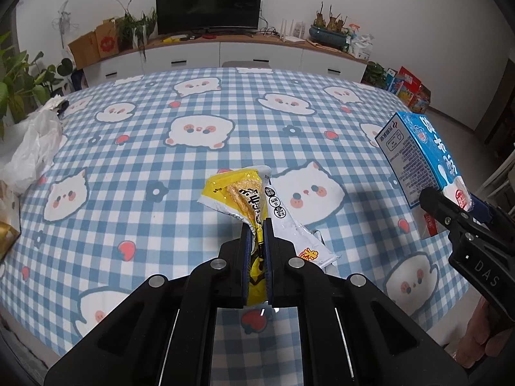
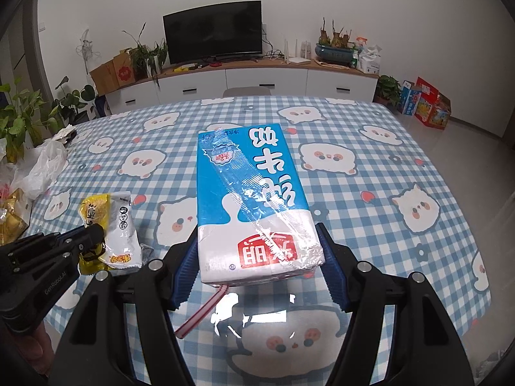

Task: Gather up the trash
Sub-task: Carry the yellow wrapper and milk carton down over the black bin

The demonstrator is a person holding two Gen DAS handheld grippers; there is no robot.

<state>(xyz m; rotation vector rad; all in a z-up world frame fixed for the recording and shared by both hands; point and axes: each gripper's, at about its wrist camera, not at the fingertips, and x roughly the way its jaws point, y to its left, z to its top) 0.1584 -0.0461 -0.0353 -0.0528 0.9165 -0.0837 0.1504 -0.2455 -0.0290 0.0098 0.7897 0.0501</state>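
Left claw (image 1: 256, 228) clenched on a yellow-and-white snack wrapper (image 1: 244, 193), held above the checked tabletop (image 1: 161, 225), crumpled end sticking out past the fingertips. Right claw (image 2: 257, 251) grasping a blue-and-white milk carton (image 2: 251, 193) by its lower sides, blue pads (image 2: 185, 270) pressed to both flanks, a red-striped straw (image 2: 201, 312) hanging from its near end. Carton raised clear of the cloth, to the right of the wrapper. Further left, at the tabletop's edge, a crumpled white plastic bag (image 1: 32, 151). Beyond, a white sideboard (image 1: 225, 54) carrying a dark television (image 1: 209, 4) and potted plants (image 1: 135, 29).
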